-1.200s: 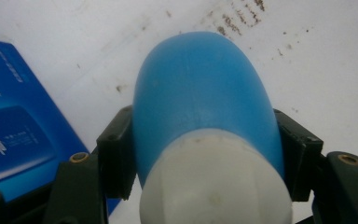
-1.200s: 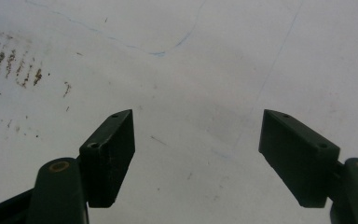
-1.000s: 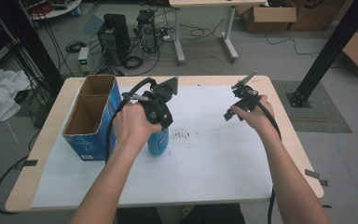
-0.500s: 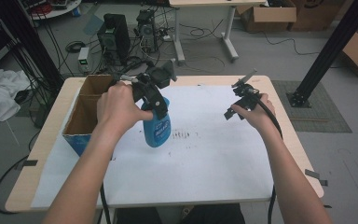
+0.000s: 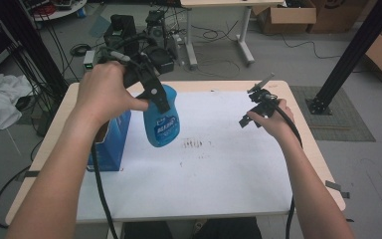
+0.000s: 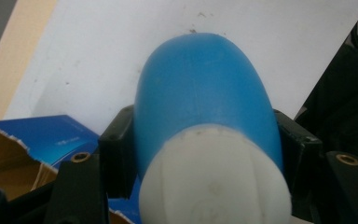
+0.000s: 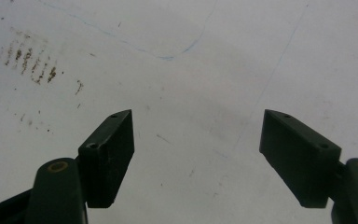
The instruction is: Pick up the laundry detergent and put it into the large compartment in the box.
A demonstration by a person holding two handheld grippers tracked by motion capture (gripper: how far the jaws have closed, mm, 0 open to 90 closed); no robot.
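Note:
A blue plastic bottle (image 5: 162,120) with a white top hangs in the air over the left part of the table, tilted. My left gripper (image 5: 155,97) is shut on its upper end. In the left gripper view the bottle (image 6: 204,88) runs away from the camera, and a black pad (image 6: 117,154) presses on each side just below the white top (image 6: 214,186). My right gripper (image 5: 252,112) hovers over the right side of the white mat (image 5: 219,169). In the right gripper view it (image 7: 196,126) stands open, with bare mat between its jaws.
An open blue cardboard box (image 5: 113,142) stands at the table's left edge, just under and left of the lifted bottle. Brown smudges (image 5: 193,144) mark the mat's middle. The wooden table edge (image 5: 323,174) frames the mat. Desks, cables and boxes are on the floor behind.
My left hand has lifted the blue bottle off the mat, up and slightly toward the box. The right hand and its gripper have stayed where they were.

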